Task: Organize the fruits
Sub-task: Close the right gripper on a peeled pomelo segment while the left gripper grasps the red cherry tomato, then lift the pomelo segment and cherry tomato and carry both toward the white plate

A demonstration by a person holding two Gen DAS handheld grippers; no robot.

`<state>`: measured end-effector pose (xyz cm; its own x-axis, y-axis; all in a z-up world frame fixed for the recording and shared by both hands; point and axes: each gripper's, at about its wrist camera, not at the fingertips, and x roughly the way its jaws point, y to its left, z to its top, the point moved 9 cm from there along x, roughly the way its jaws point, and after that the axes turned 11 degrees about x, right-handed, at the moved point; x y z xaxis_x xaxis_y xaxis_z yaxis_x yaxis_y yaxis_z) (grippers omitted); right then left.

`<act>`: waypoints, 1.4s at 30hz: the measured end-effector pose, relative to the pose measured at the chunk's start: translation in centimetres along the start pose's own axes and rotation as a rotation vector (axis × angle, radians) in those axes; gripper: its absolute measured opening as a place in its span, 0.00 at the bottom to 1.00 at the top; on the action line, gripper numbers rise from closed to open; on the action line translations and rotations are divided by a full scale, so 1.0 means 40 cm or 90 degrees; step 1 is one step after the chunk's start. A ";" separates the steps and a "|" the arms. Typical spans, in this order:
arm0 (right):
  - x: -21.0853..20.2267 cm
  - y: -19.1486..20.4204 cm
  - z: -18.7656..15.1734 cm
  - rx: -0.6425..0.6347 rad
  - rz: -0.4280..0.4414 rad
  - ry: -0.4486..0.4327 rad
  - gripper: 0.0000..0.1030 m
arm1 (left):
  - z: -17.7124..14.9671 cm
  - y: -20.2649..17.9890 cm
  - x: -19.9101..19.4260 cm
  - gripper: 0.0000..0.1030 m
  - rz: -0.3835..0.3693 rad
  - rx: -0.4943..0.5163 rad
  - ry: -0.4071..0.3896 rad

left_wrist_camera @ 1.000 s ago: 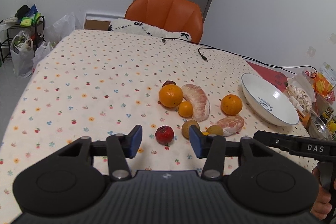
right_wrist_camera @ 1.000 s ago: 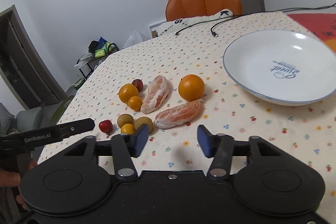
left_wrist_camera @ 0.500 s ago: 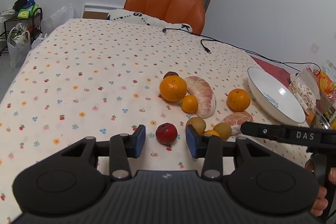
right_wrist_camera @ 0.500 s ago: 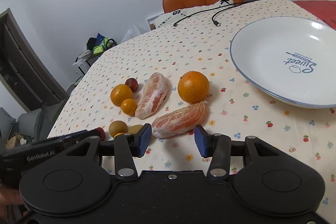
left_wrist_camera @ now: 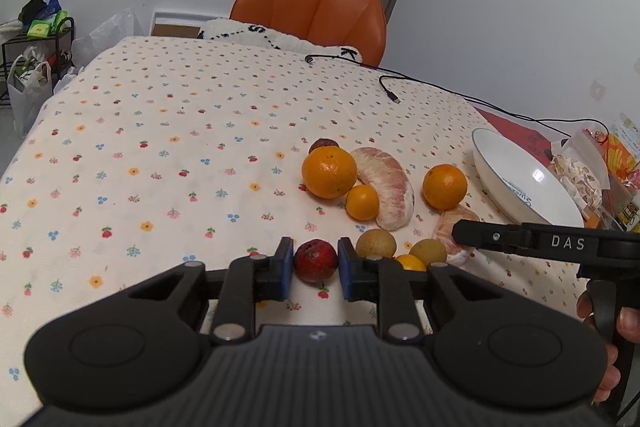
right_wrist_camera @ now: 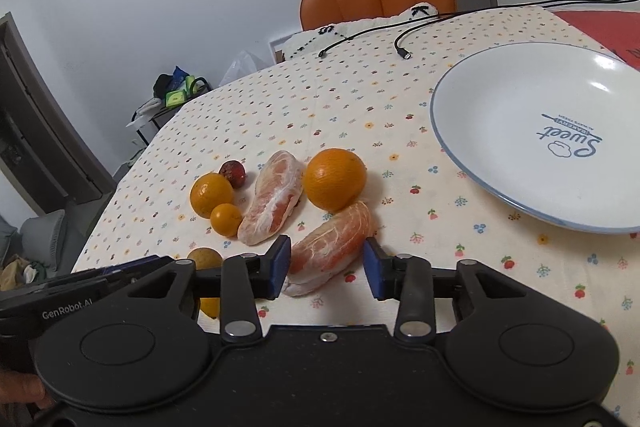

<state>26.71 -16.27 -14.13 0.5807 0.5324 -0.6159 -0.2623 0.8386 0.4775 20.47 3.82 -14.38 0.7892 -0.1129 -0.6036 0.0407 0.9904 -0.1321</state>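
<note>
Fruit lies loose on the flowered tablecloth (left_wrist_camera: 160, 155). My left gripper (left_wrist_camera: 316, 269) is low on the cloth with both blue pads against a small red fruit (left_wrist_camera: 315, 261), which still rests on the table. My right gripper (right_wrist_camera: 327, 267) is open, its pads either side of a peeled pomelo segment (right_wrist_camera: 332, 247). Behind are a bigger peeled segment (right_wrist_camera: 276, 203), a large orange (right_wrist_camera: 335, 179), two smaller oranges (right_wrist_camera: 211, 195) and a dark red fruit (right_wrist_camera: 233, 174). Two brownish fruits (left_wrist_camera: 376, 243) sit to the right of the red one. The white plate (right_wrist_camera: 520, 91) holds nothing.
An orange chair (left_wrist_camera: 312, 11) with a white cushion stands at the far edge. Black cables (left_wrist_camera: 394, 95) cross the far part of the table. Snack bags (left_wrist_camera: 580, 171) crowd the right edge beyond the plate. A hand (left_wrist_camera: 616, 339) grips the right tool's handle.
Both grippers have moved forward and down onto the fruit. The left jaws narrowed until they met the red fruit. The right jaws narrowed slightly around the peeled segment.
</note>
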 end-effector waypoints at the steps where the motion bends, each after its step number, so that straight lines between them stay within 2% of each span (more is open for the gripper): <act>1: -0.005 -0.001 -0.001 -0.001 0.000 0.000 0.32 | 0.001 -0.001 -0.003 0.21 -0.001 0.001 -0.001; 13: -0.047 -0.035 0.009 -0.019 -0.058 -0.025 0.27 | 0.001 -0.005 -0.018 0.21 -0.006 -0.001 -0.012; 16: -0.042 -0.014 0.006 -0.033 -0.048 -0.021 0.29 | 0.001 -0.005 -0.018 0.21 -0.006 -0.002 -0.014; 20: -0.015 -0.001 0.000 -0.053 -0.057 -0.013 0.39 | 0.004 -0.005 -0.024 0.21 -0.007 -0.002 -0.018; 22: -0.002 -0.001 -0.004 -0.055 -0.060 -0.005 0.40 | 0.007 -0.004 -0.030 0.21 -0.006 -0.001 -0.021; 26: 0.008 0.008 -0.004 -0.075 -0.075 -0.012 0.51 | 0.015 0.002 -0.035 0.21 -0.003 -0.001 -0.023; 31: 0.015 0.021 -0.013 -0.106 -0.089 -0.016 0.52 | 0.020 0.005 -0.039 0.21 -0.003 -0.002 -0.027; 32: 0.015 0.021 -0.014 -0.110 -0.091 -0.017 0.52 | 0.021 0.004 -0.040 0.21 -0.003 -0.001 -0.028; 34: 0.015 0.023 -0.016 -0.122 -0.097 -0.020 0.45 | 0.023 0.003 -0.043 0.21 -0.002 0.000 -0.029; 35: 0.015 0.026 -0.016 -0.128 -0.100 -0.022 0.35 | 0.023 0.003 -0.045 0.21 -0.003 0.001 -0.029; 36: 0.015 0.027 -0.017 -0.139 -0.112 -0.024 0.31 | 0.024 0.002 -0.046 0.21 -0.003 0.002 -0.029; 42: -0.008 0.037 -0.021 -0.152 -0.086 -0.022 0.29 | 0.041 -0.021 -0.059 0.21 -0.009 0.015 -0.041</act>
<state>25.46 -15.10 -13.75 0.6474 0.4130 -0.6406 -0.3529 0.9074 0.2283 19.59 3.40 -11.58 0.8264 -0.1216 -0.5498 0.0651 0.9905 -0.1213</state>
